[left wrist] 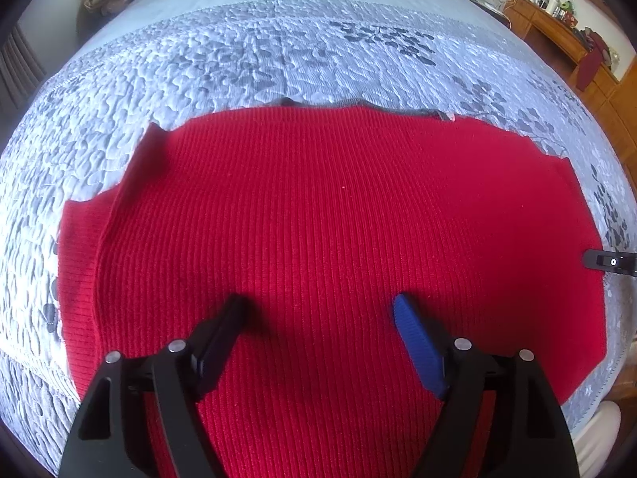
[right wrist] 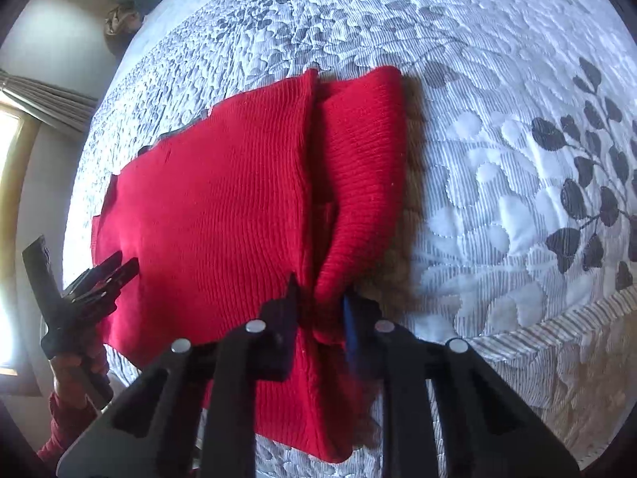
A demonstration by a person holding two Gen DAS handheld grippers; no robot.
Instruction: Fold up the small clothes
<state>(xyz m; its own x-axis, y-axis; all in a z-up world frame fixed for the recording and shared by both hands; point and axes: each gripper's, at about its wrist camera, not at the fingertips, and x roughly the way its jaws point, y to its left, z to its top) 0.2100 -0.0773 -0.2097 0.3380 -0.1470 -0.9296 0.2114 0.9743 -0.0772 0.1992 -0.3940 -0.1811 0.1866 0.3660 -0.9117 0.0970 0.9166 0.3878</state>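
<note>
Red ribbed sweater (left wrist: 326, 239) lying flat on quilted bedspread (left wrist: 239, 59) w/ grey leaf print, ribs running away from left cam. Right sleeve (right wrist: 362, 167) lifting in a raised fold alongside the body. Right gripper (right wrist: 318, 298) pinching that sleeve's near end, jaws narrow, cloth bunching btwn them. Left gripper (left wrist: 318, 306) hovering over sweater's near half, jaws spread wide, gripping nothing. Wooden dresser (left wrist: 557, 36) standing beyond bed, upper right.

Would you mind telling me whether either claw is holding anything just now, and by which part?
The right claw grips the red sweater at the near end of its folded sleeve. The left claw is open above the sweater, holding nothing.
</note>
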